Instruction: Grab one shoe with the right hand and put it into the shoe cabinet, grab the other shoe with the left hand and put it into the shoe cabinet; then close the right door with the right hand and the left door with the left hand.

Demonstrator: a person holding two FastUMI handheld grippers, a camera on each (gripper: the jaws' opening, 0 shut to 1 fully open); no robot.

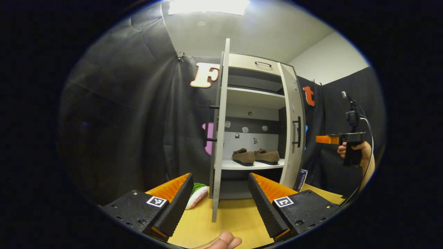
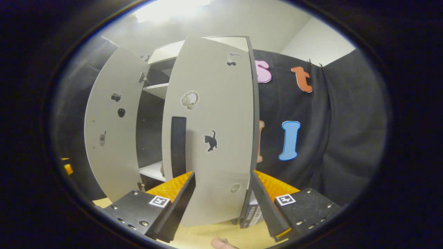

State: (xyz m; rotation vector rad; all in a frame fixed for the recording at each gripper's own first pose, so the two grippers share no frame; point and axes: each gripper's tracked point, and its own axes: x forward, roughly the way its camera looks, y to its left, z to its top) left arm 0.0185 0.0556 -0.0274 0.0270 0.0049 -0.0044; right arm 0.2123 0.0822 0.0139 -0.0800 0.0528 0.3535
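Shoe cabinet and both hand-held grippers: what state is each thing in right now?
Left door: open, edge-on.
Right door: partly open.
Shoes: both on the cabinet shelf, side by side.
Left hand-held gripper: open, empty.
Right hand-held gripper: open, facing right door.

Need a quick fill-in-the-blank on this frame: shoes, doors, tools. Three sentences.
1. Both brown shoes sit side by side on a ____ inside the cabinet.
2. Both cabinet doors, the left door and the right door, stand ____.
3. The fingers of the left tool and the right tool hold ____.

Missing words: shelf; open; nothing
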